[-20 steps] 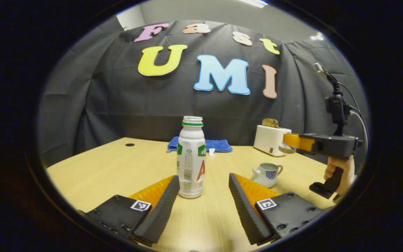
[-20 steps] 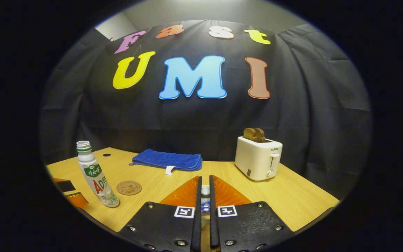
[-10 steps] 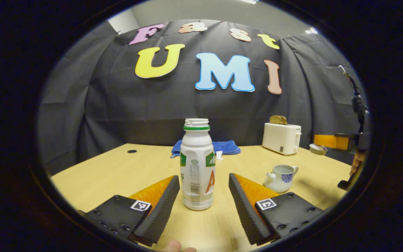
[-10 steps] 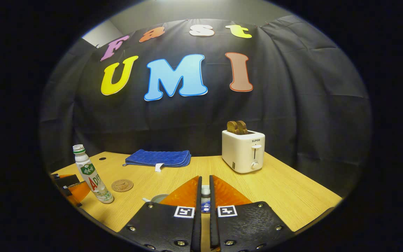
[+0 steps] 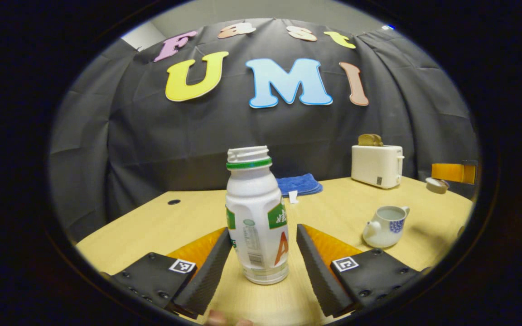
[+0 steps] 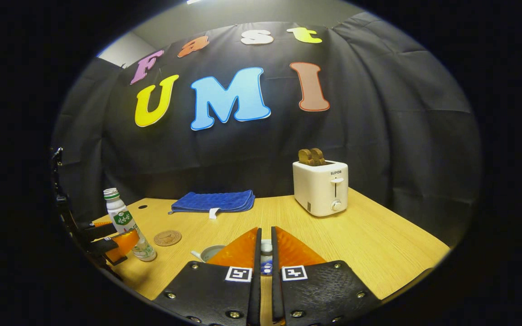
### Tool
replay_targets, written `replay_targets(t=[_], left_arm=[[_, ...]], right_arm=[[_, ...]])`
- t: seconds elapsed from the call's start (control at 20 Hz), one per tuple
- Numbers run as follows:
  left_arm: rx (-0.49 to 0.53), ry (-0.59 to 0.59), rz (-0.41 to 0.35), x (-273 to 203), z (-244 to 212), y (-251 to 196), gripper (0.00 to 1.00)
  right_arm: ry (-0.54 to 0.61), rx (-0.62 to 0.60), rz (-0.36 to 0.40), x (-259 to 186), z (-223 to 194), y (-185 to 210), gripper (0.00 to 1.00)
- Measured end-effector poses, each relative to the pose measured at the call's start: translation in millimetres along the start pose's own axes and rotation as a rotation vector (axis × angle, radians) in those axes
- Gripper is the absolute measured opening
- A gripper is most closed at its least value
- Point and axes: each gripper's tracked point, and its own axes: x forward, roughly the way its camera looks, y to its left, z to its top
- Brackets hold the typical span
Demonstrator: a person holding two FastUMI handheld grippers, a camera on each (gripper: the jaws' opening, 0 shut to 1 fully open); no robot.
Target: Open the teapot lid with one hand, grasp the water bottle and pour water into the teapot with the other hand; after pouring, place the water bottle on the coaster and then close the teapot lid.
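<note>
Since a second ago our left gripper has closed in on the water bottle, which now stands between its fingers and looms larger, while our right gripper has carried the teapot lid off to the right, away from the pot.

Nearest to us in the left gripper view, the jaws stand apart on either side of the bottle's lower body, with a gap showing at each side, so nothing is clamped yet. The bottle is upright on the table and uncapped, its threaded neck bare. We judge the fingers are set low on the widest part so that a squeeze there would hold the bottle steady through a tilt.

In the right gripper view the jaws are drawn nearly together on the lid's small knob, gripping it. We judge the lid is held aloft and aside to leave the pot's mouth clear for pouring.

A little farther right in the left gripper view sits the teapot, open at the top, spout to the left (whether it holds water we cannot tell). In the right gripper view the round coaster lies bare just right of the bottle, near enough for an easy set-down.

Farther back lie a folded blue cloth and a white toaster with bread in its slots.
</note>
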Motion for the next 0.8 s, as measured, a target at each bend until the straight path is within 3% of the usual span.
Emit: replay_targets(t=[0.15,0.2,0.25,0.55,0.7,0.75,0.8], left_arm=[[-0.012,0.013,0.007,5,-6,1,0.99],[-0.015,0.015,0.009,7,-7,1,0.94],[-0.017,0.018,0.009,8,-8,0,0.99],[-0.016,0.036,0.023,18,-12,3,0.99],[-0.021,0.041,0.027,16,-12,4,0.82],[-0.017,0.041,0.026,17,-11,3,0.84],[-0.001,0.044,0.025,18,-11,3,0.75]], right_arm=[[-0.005,-0.002,-0.001,-5,1,-4,0.10],[-0.007,-0.003,-0.001,-6,1,-6,0.10],[-0.008,-0.005,-0.004,-7,1,-7,0.10],[-0.014,-0.010,-0.019,-13,1,-18,0.10],[-0.016,0.000,-0.025,-16,1,-23,0.10],[-0.016,0.002,-0.027,-17,0,-25,0.10],[-0.014,0.004,-0.027,-18,0,-27,0.10]])
